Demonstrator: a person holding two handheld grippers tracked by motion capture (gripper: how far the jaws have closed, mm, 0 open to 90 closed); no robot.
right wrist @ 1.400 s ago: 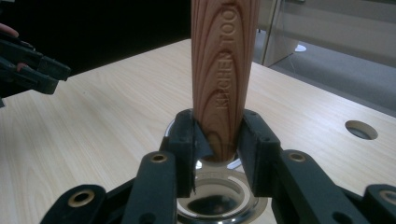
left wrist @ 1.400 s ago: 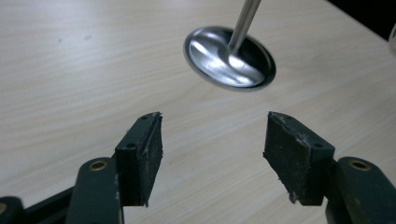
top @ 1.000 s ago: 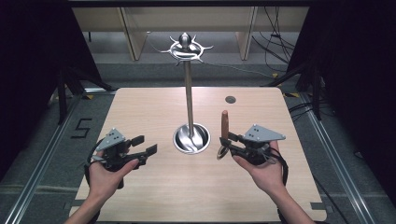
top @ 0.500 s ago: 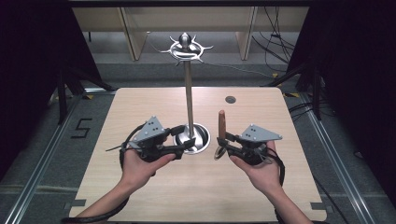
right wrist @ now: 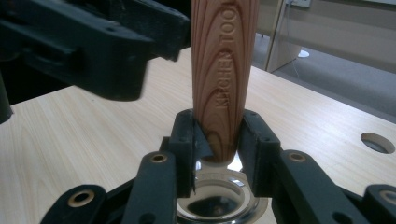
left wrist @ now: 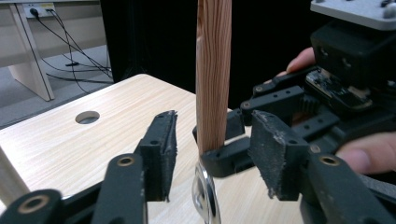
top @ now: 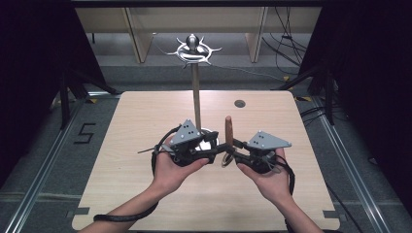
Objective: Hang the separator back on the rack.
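- Light wooden table point(top: 126, 160) w/ rounded corners carries everything; a small round hole point(top: 239, 103) in its top lies well beyond the grippers, also seen in left gripper view point(left wrist: 87, 116).
- Tall metal stand point(top: 196, 92): thin pole rising from a shiny round base, spiked hanger head on top. Base sits just behind the left gripper and is mostly covered by it; in left gripper view the pole is cut off at the lower left edge.
- Left gripper point(left wrist: 212, 154), black w/ grey three-cornered plate: jaws half apart and have just been closing. They sit either side of the utensil's handle-ring joint, pads not touching it as far as visible.
- Right gripper point(right wrist: 217, 151), same build: jaws clamped on the bottom end of the handle, holding it upright.
- Kitchen utensil w/ reddish-brown wooden handle point(top: 228, 128) and shiny metal ring end point(right wrist: 219, 198): stands upright between the two grippers, ring hanging below the right gripper's jaws. Lettering on the handle is partly cut off. Ring's shape hard to make out; top of handle runs out of both gripper views.
- Other gripper's body blocks the upper corner in each gripper view.
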